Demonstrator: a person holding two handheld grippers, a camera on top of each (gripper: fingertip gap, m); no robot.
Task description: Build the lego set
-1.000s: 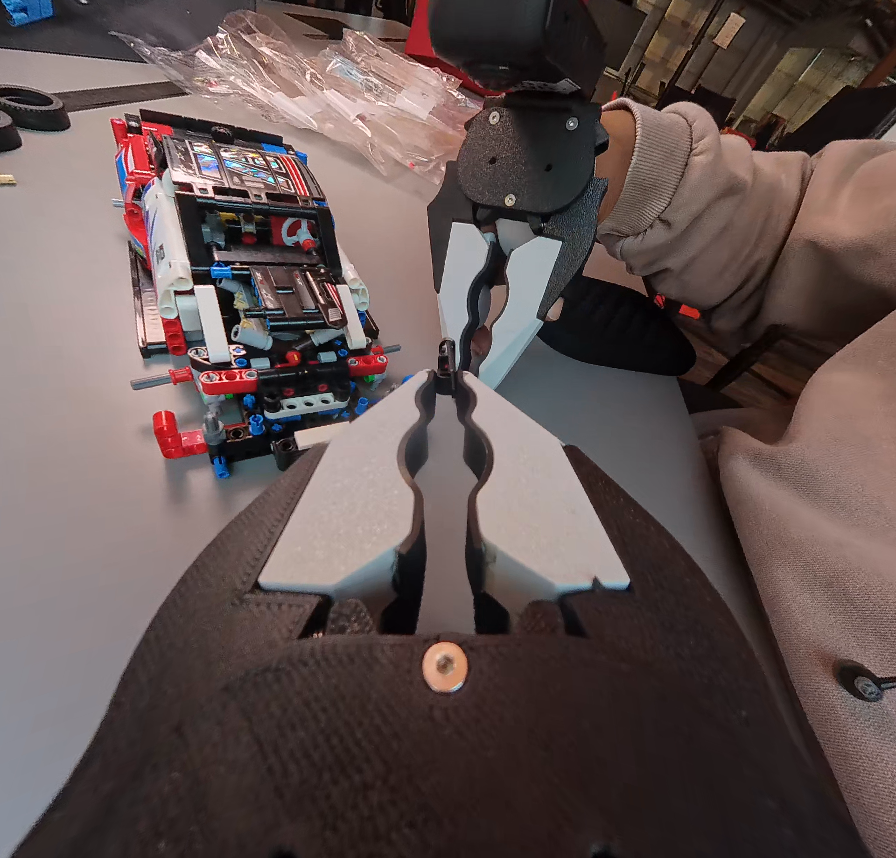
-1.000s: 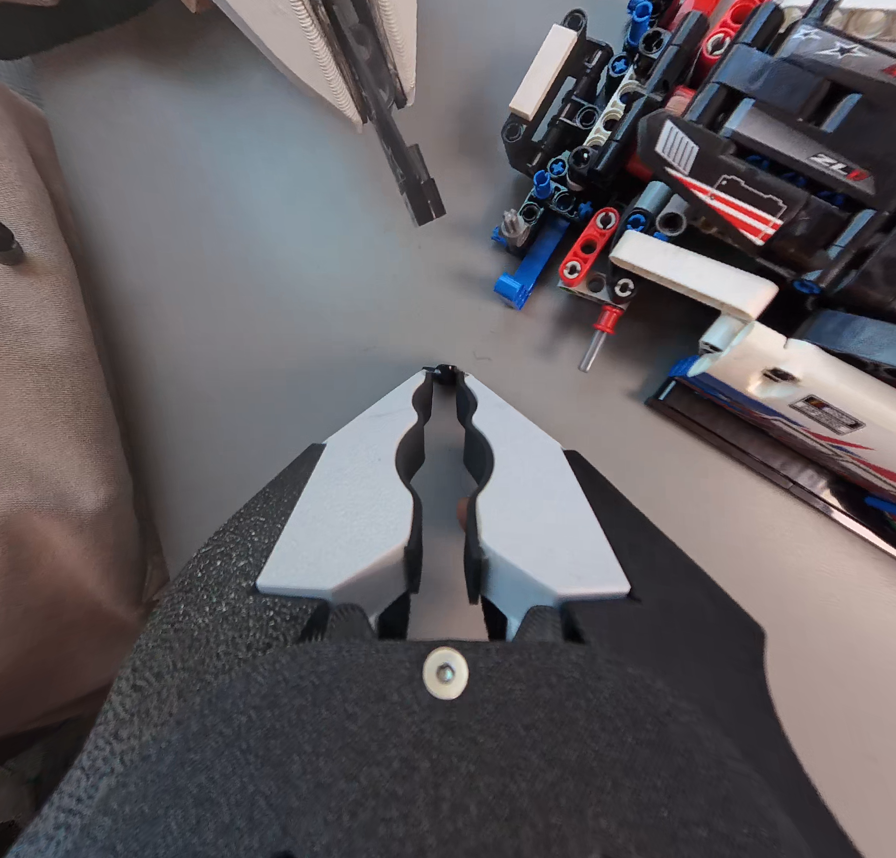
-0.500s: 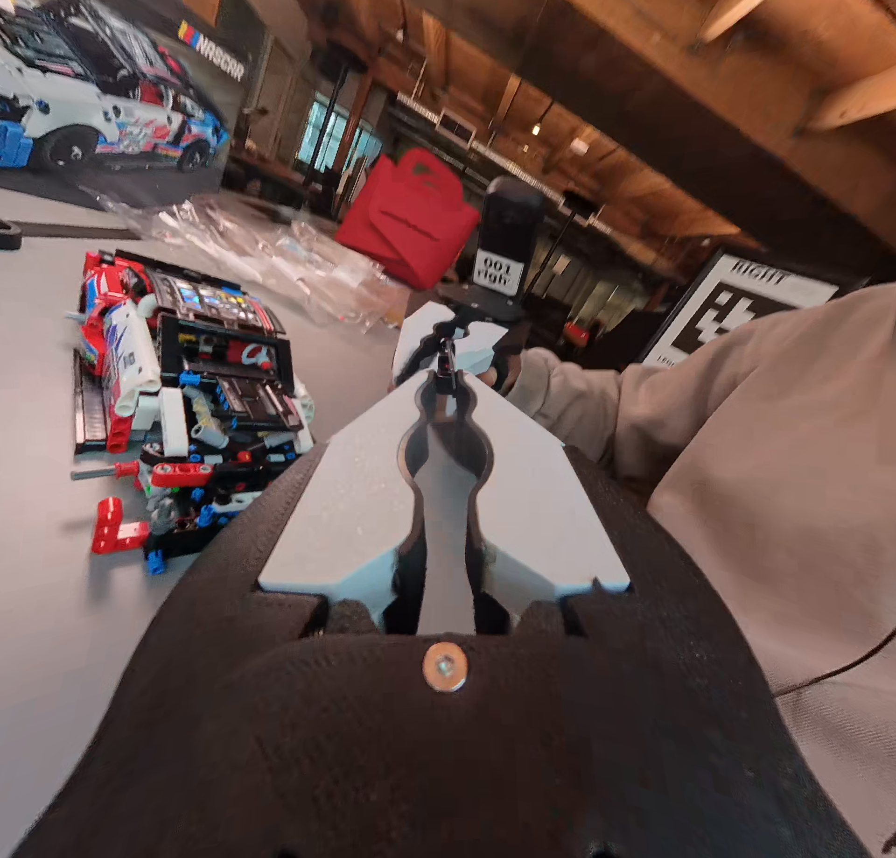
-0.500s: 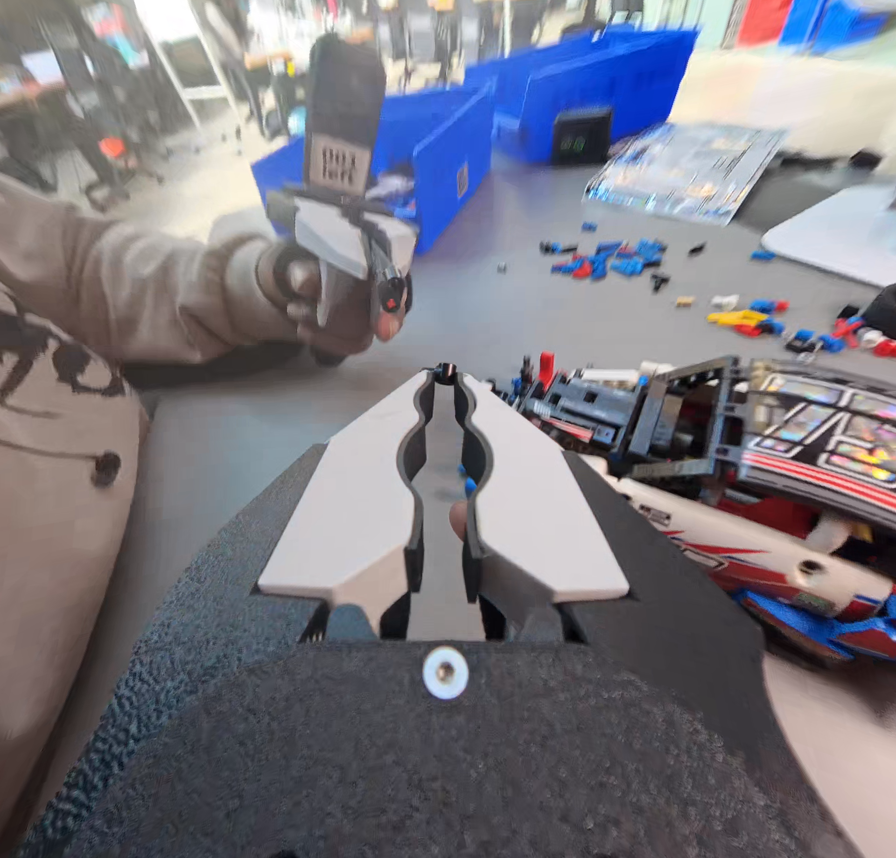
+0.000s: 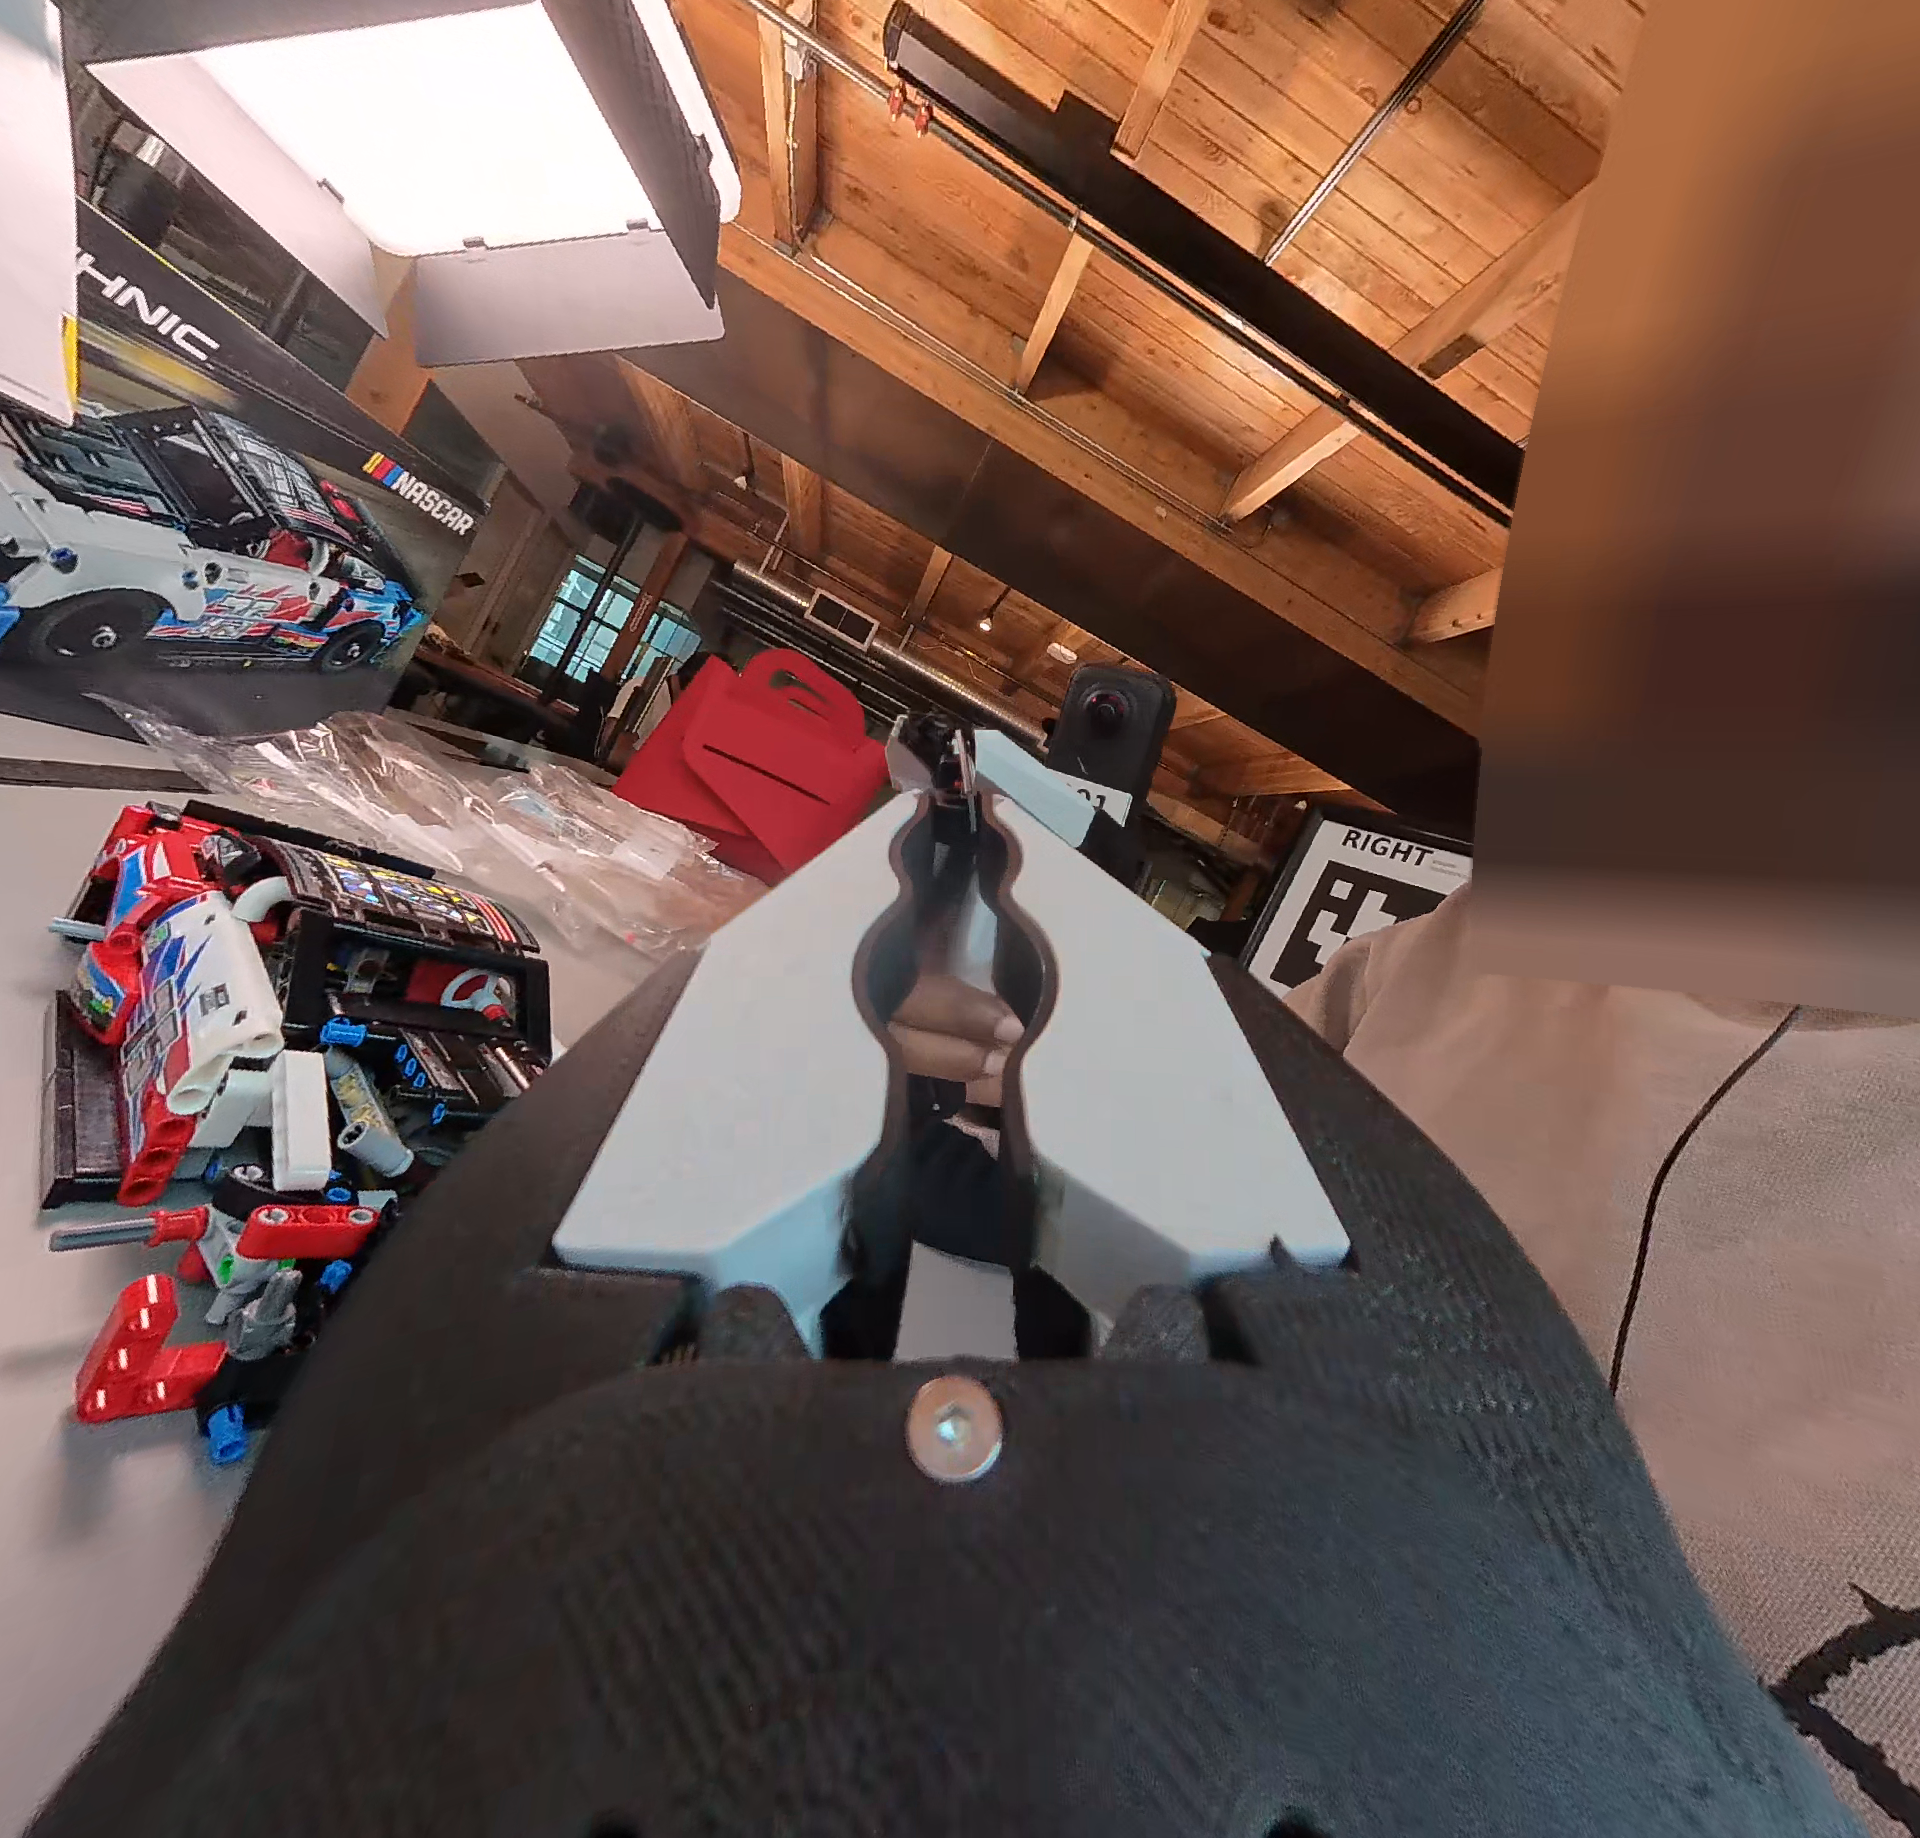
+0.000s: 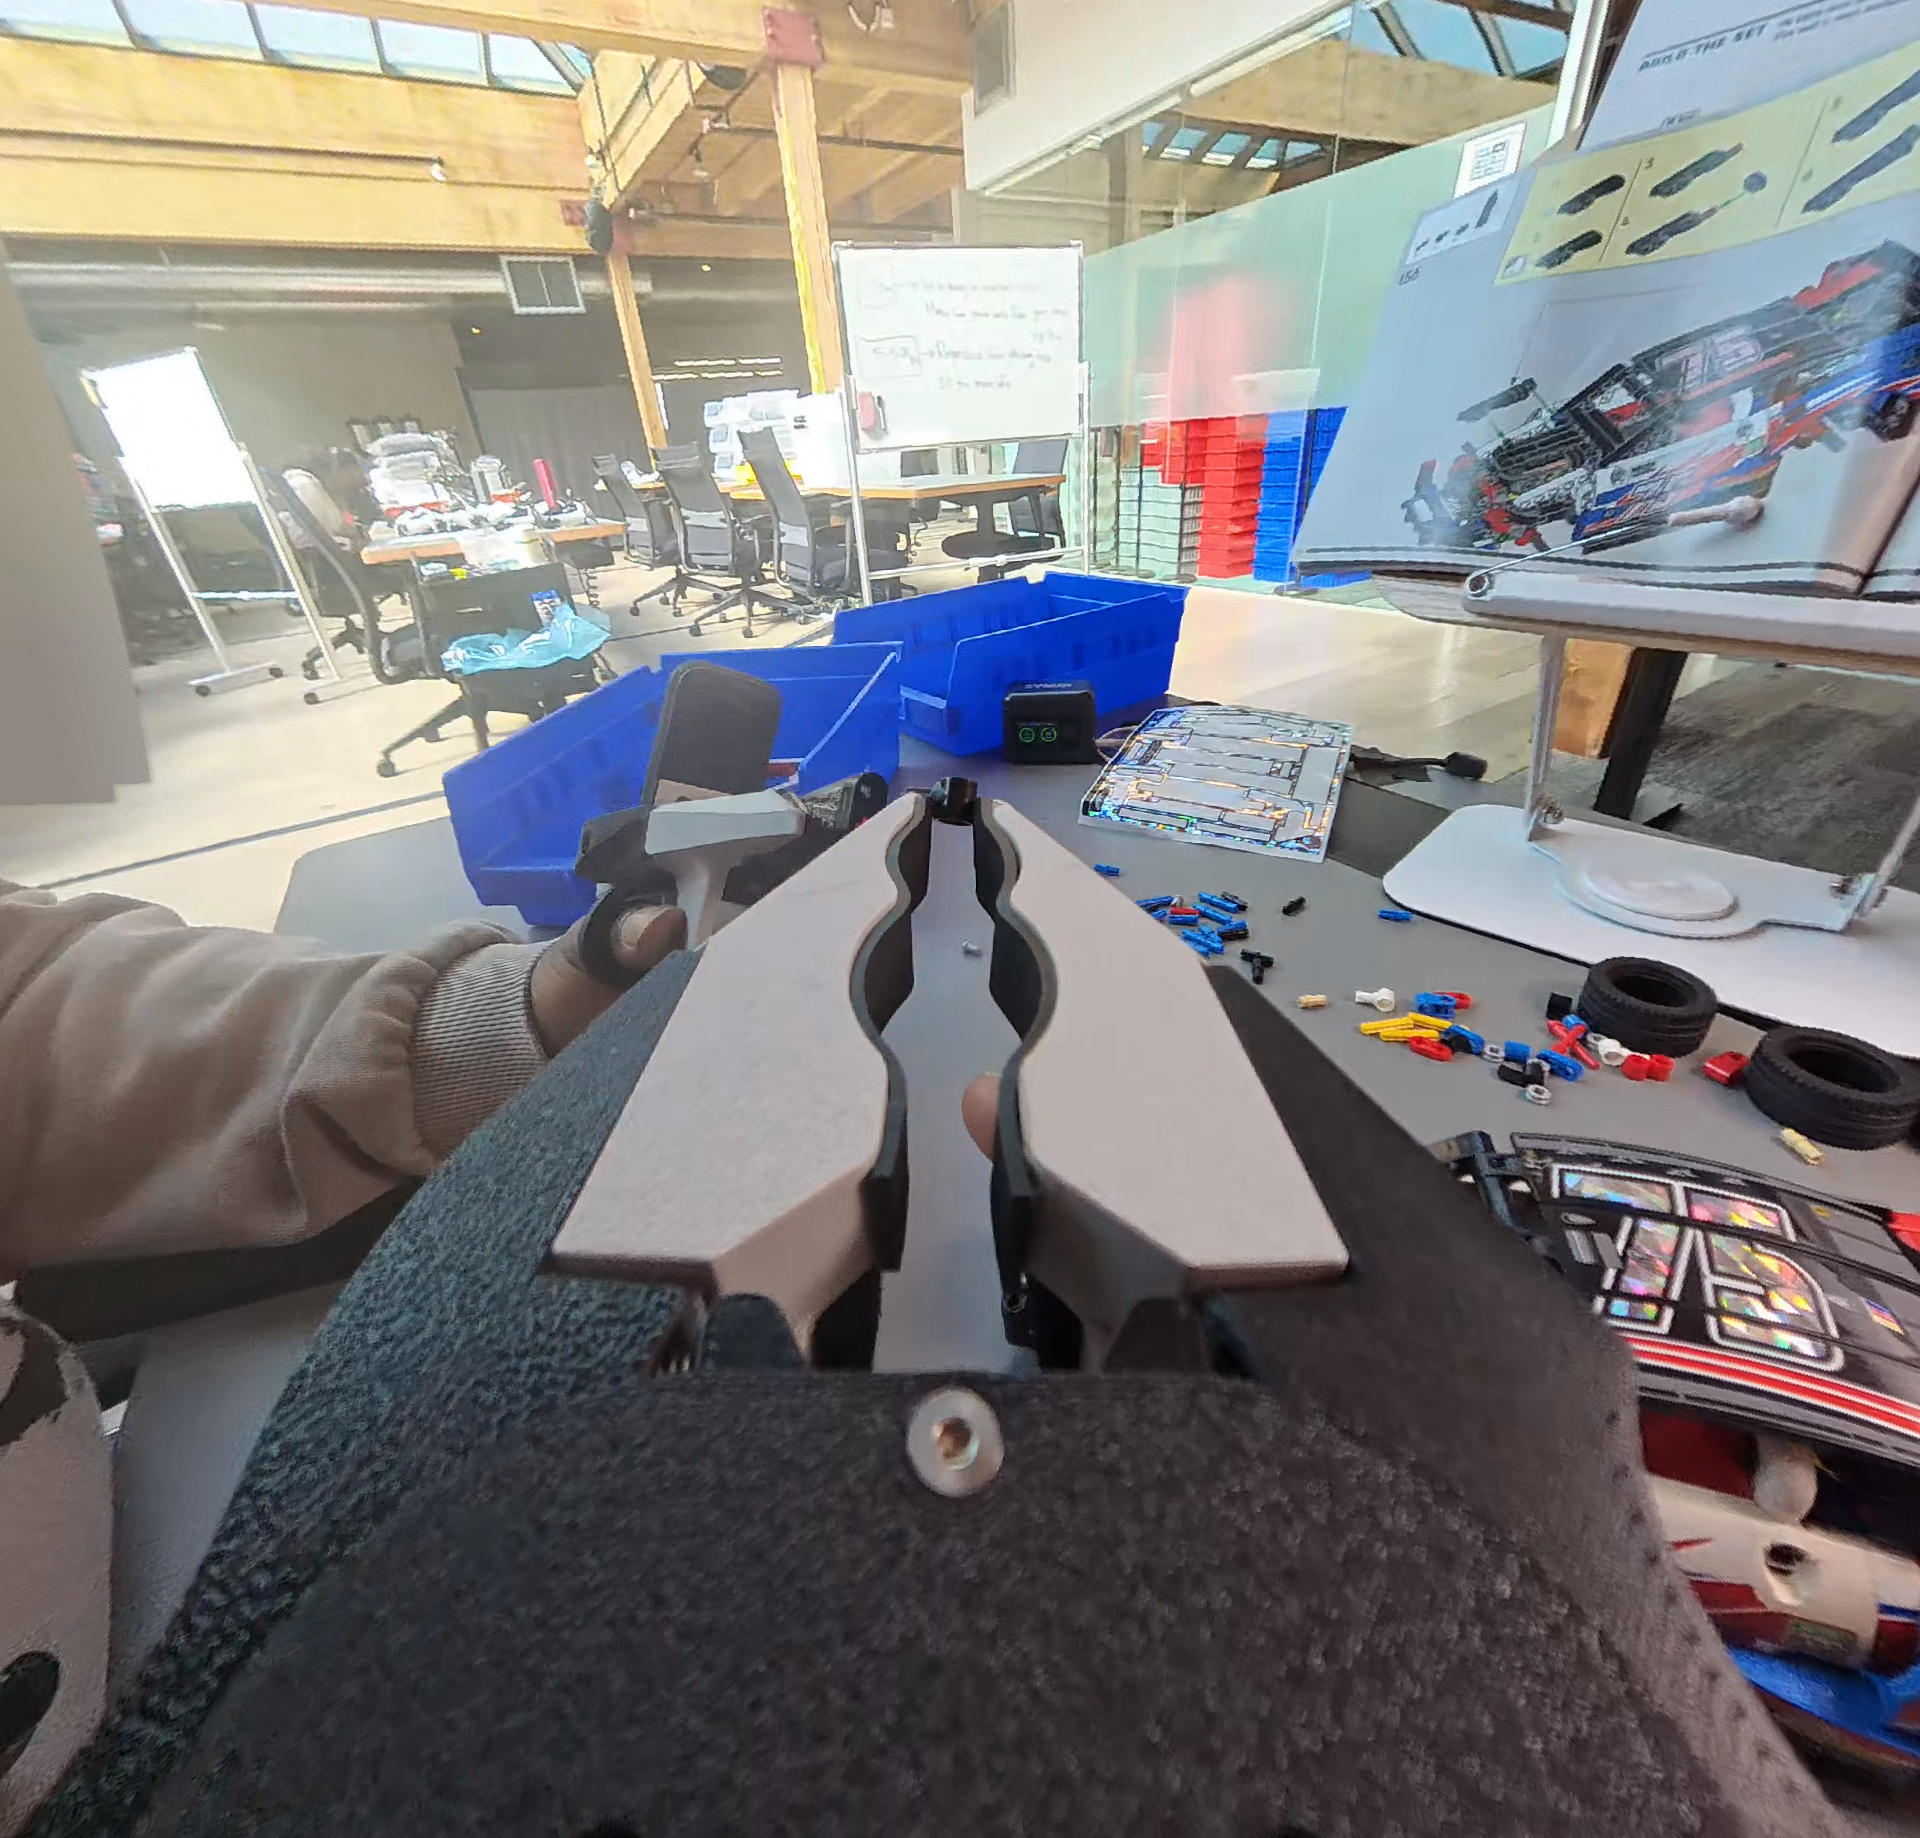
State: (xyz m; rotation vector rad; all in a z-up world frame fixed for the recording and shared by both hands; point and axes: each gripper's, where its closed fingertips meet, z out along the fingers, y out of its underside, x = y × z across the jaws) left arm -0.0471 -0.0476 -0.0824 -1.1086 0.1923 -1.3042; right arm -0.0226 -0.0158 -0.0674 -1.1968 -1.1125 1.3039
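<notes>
A: What has been changed in the last second?

B: Both grippers have been raised from the table and tilted up. The left gripper (image 5: 954, 801) is closed on a black beam (image 5: 948, 858); the right gripper (image 6: 954, 801) pinches a small black pin (image 6: 952, 789).

A: And the car (image 5: 281, 1019)?

B: Left on the table (image 5: 62, 1539), low left; the 2 pieces are probably being joined in mid-air.

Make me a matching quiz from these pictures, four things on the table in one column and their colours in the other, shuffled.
Things:
1. bins
2. tyres
3. bag
4. stand base

Colours:
A. white
B. red
C. blue
D. black

Pairs: 1-C, 2-D, 3-B, 4-A
</notes>
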